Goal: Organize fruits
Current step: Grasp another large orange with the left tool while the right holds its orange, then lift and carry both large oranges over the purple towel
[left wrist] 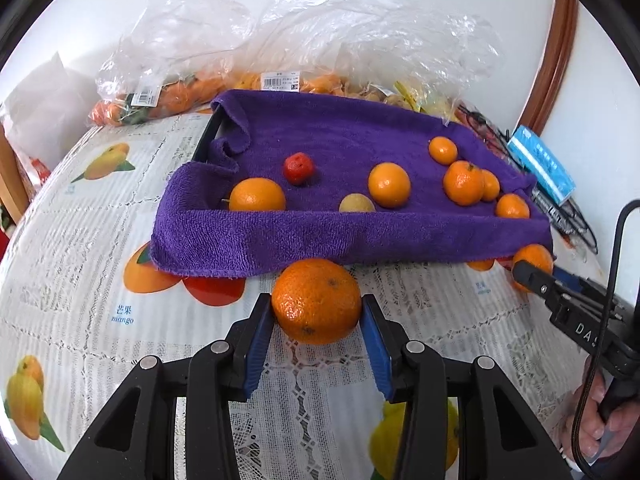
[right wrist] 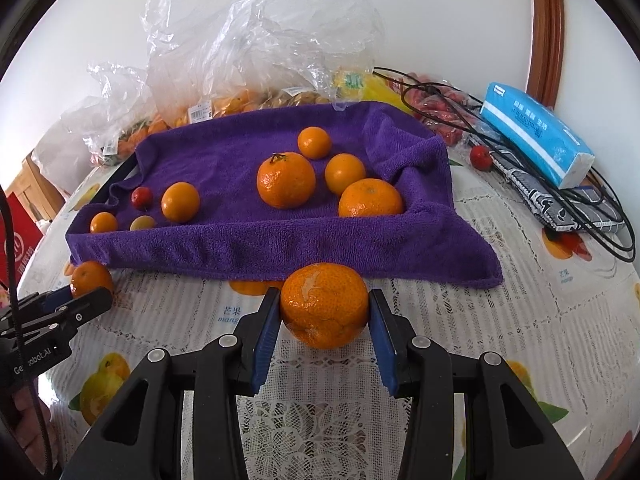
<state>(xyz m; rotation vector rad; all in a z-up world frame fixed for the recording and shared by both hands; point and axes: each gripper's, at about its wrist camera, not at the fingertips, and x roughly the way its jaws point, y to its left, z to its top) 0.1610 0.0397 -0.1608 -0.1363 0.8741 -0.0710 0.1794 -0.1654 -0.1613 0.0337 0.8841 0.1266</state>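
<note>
Item, nearest the left wrist lens: left gripper point(left wrist: 318, 312), black arms with blue pads point(left wrist: 260, 344), clamped on a large mandarin point(left wrist: 316, 300) at its widest part, one pad on each flank; the fruit sits at the fingertips, over the fruit-printed tablecloth point(left wrist: 80, 240), just short of the near hem of the purple towel point(left wrist: 320, 236). Item, left to right on the towel, which is draped over a dark tray point(left wrist: 206, 138): an orange at the near left fold, a small red fruit point(left wrist: 298, 168), a pale yellow fruit point(left wrist: 356, 203), a mid-sized orange, then a cluster of smaller mandarins toward the right end. Item, far right of the same view: right gripper point(left wrist: 532, 270), held in a person's hand point(left wrist: 600, 424). Item, right wrist view: right gripper point(right wrist: 323, 312) likewise closed on a second mandarin point(right wrist: 324, 304) with scuffed peel, also over the cloth just before the towel's hem. Item, beyond: clear plastic bags of fruit point(left wrist: 180, 92), a blue tissue pack point(right wrist: 536, 132), black cables point(right wrist: 580, 204). Governing relation: the towel-lined tray lies directly ahead of and above both sets of jaws, so each fruit likely needs carrying forward over the raised near edge; both hands appear about equally near, left fruit facing the emptier left-centre, right fruit facing the crowded right end.
</note>
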